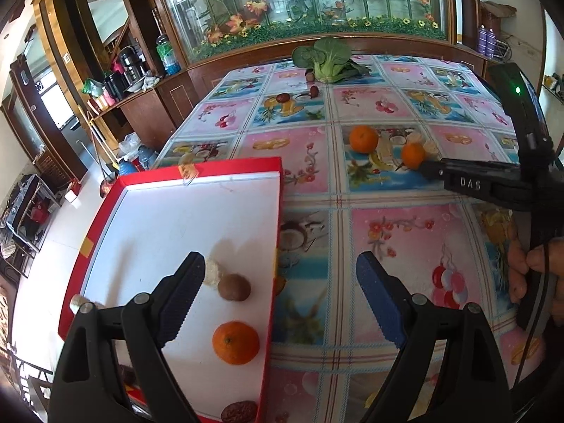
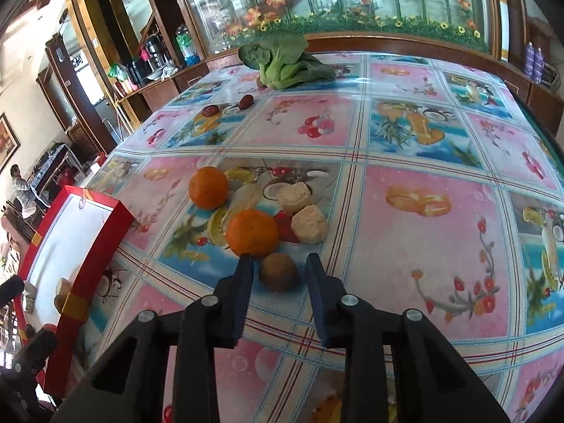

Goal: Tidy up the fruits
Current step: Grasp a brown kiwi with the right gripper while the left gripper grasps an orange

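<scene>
Left wrist view: the left gripper (image 1: pixel 280 282) is hanging wide open and empty over the red tray's (image 1: pixel 275 246) right rim; an orange (image 1: pixel 235 342) is lying inside. Right wrist view: the right gripper (image 2: pixel 280 264) is narrowing around a brown fruit (image 2: pixel 278 272) (pads not visibly touching) on the tabletop (image 2: pixel 423 232), near its left edge.

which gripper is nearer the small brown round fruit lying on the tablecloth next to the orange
Right. The right gripper has that brown fruit between its fingers, beside the orange. The left gripper hangs open over the red box, well off to the side.
</scene>
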Demonstrator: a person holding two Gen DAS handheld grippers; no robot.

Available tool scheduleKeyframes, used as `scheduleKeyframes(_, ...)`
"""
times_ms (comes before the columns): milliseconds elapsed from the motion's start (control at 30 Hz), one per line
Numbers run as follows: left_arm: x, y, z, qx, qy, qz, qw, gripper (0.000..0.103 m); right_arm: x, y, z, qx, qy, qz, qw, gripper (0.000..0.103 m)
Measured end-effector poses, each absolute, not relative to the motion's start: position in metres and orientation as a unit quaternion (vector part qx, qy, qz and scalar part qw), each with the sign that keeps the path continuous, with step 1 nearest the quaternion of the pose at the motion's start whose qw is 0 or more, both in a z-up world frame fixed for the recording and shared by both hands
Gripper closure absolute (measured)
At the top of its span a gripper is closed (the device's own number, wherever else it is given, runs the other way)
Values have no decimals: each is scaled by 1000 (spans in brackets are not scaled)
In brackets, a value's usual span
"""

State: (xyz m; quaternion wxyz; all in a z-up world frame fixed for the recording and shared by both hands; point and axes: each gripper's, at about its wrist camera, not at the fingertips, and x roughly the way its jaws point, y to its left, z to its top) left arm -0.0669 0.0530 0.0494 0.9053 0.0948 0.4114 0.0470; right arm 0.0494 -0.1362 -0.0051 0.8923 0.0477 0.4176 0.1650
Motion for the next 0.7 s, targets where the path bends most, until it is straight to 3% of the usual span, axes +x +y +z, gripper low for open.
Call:
scheduleKeyframes(67,-57,44,54,102,407,41,907,15,49,-139,-5,47,420,167,891,83)
scheduleKeyframes(400,8,-16,45,115,407,-31,905,15,56,-199,5,189,410,163,877,83)
scheduleKeyframes(700,48,-46,18,122,424,-63,895,19,63,-209,1,231,419,162,863,83)
